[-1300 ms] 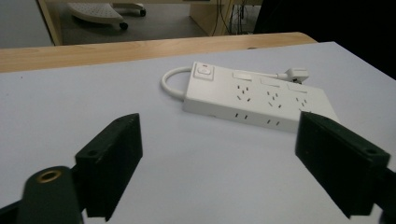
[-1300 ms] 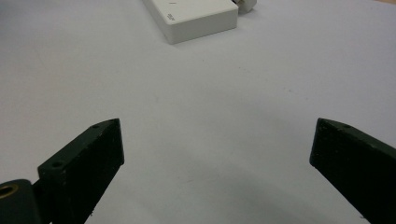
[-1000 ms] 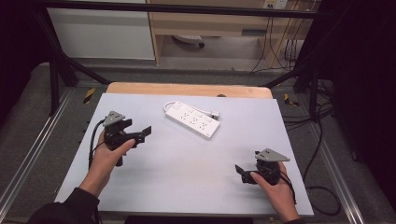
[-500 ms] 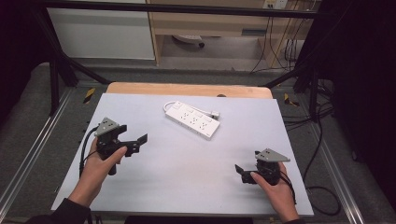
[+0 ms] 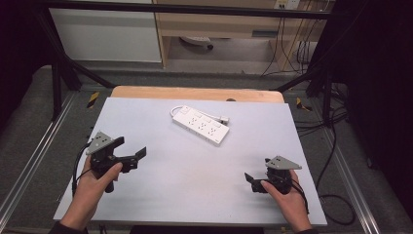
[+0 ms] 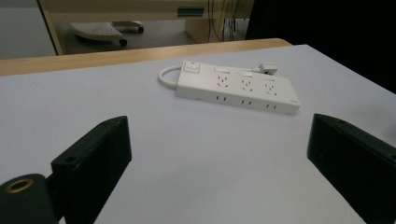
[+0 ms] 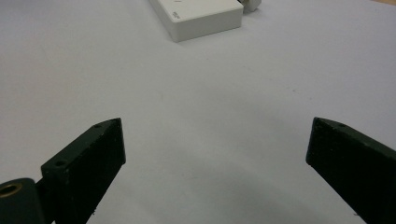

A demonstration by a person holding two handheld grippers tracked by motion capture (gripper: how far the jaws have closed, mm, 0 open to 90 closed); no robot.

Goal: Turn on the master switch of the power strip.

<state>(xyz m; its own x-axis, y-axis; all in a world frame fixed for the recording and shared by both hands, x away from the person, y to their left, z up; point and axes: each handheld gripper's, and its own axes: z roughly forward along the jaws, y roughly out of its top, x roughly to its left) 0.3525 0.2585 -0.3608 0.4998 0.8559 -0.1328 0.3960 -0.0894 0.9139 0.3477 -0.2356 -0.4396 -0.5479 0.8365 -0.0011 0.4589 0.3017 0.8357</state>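
Observation:
A white power strip (image 5: 199, 126) lies flat on the pale table top (image 5: 195, 185), toward the back middle, with its short cord looped at one end and its white plug (image 5: 224, 118) beside it. My left gripper (image 5: 130, 148) is held at the near left, open and empty, and points toward the strip (image 6: 238, 86), which lies well ahead of the jaws. My right gripper (image 5: 257, 171) rests at the near right, open with nothing between its fingers. In the right gripper view one end of the strip (image 7: 201, 14) sits far ahead of that gripper (image 7: 217, 126).
A bare wooden edge (image 5: 195, 92) runs along the back of the table. Beyond it are a floor with cables (image 5: 287, 48), a cabinet and dark frame bars. Metal rails (image 5: 29, 161) flank both sides of the table.
My left gripper has drawn back toward the near left edge, away from the power strip. The right gripper and the strip have stayed where they were.

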